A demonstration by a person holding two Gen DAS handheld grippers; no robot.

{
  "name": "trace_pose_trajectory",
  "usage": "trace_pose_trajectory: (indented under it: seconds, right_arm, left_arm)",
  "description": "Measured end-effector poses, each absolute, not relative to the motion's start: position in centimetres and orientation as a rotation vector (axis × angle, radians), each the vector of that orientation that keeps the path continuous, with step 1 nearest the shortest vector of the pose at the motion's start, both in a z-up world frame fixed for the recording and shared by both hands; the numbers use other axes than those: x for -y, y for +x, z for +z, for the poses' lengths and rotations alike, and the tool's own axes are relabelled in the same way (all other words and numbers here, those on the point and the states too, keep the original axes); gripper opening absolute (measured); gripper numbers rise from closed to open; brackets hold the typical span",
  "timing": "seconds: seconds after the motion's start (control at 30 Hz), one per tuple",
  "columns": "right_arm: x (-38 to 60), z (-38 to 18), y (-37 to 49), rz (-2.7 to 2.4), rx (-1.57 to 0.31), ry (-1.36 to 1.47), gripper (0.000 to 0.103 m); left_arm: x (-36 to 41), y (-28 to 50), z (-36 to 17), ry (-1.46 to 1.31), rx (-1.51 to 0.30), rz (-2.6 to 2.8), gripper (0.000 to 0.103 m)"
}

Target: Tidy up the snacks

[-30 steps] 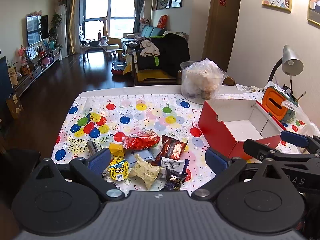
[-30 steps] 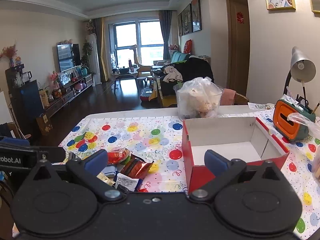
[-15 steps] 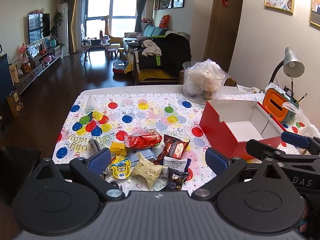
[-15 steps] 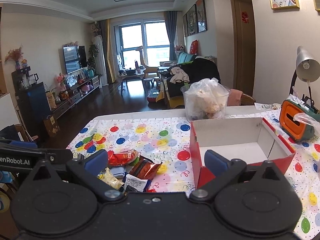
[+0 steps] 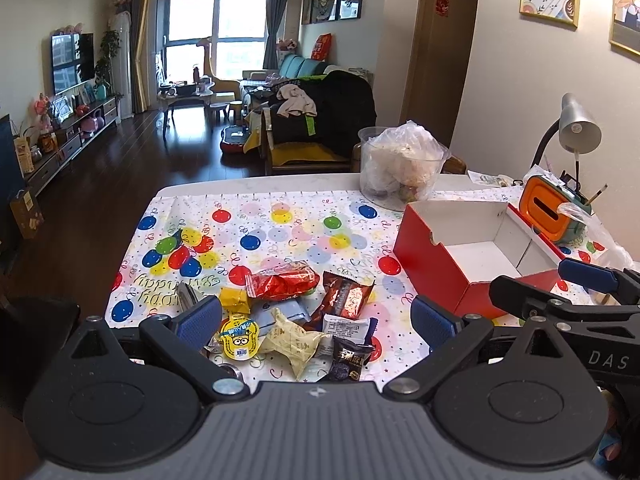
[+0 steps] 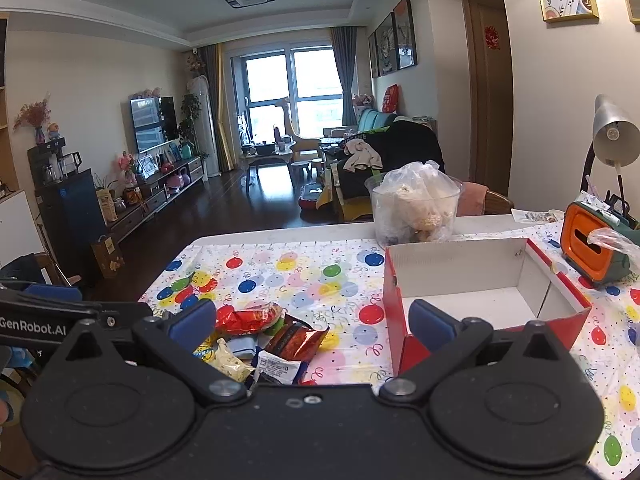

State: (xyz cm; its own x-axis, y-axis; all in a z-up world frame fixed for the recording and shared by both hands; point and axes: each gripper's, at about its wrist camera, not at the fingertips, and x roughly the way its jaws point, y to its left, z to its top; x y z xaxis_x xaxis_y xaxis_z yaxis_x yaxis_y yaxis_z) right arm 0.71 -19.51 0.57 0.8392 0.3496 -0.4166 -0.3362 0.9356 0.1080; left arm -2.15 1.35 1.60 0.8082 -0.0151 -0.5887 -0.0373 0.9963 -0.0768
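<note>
A pile of snack packets lies on the balloon tablecloth: a red bag [image 5: 282,280], a brown packet [image 5: 346,294], a yellow Minions cup [image 5: 239,338], a cream packet [image 5: 294,340] and a dark packet [image 5: 348,358]. An empty red box [image 5: 476,256] with a white inside stands to their right. My left gripper [image 5: 316,320] is open and empty above the pile. My right gripper [image 6: 312,320] is open and empty between the pile [image 6: 280,340] and the red box [image 6: 472,300]; it also shows at the right of the left wrist view [image 5: 584,276].
A clear tub with a plastic bag [image 5: 402,168] stands behind the box. An orange and green holder [image 5: 552,212] and a desk lamp [image 5: 576,132] stand at the right. The table's near-left edge drops to a dark floor; a chair [image 5: 312,148] stands beyond the far edge.
Both grippers have drawn back and risen slightly, so the pile and box look a little farther. Both stay open and empty. No snack has moved.
</note>
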Motion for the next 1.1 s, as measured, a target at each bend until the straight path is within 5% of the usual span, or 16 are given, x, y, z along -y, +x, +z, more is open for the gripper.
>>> trace_pose_trajectory:
  seconds: [1.1]
  right_arm:
    - [17.0, -0.7, 1.9, 0.401, -0.471, -0.007, 0.103]
  left_arm:
    - [-4.1, -1.3, 0.1, -0.114, -0.688, 0.038, 0.101]
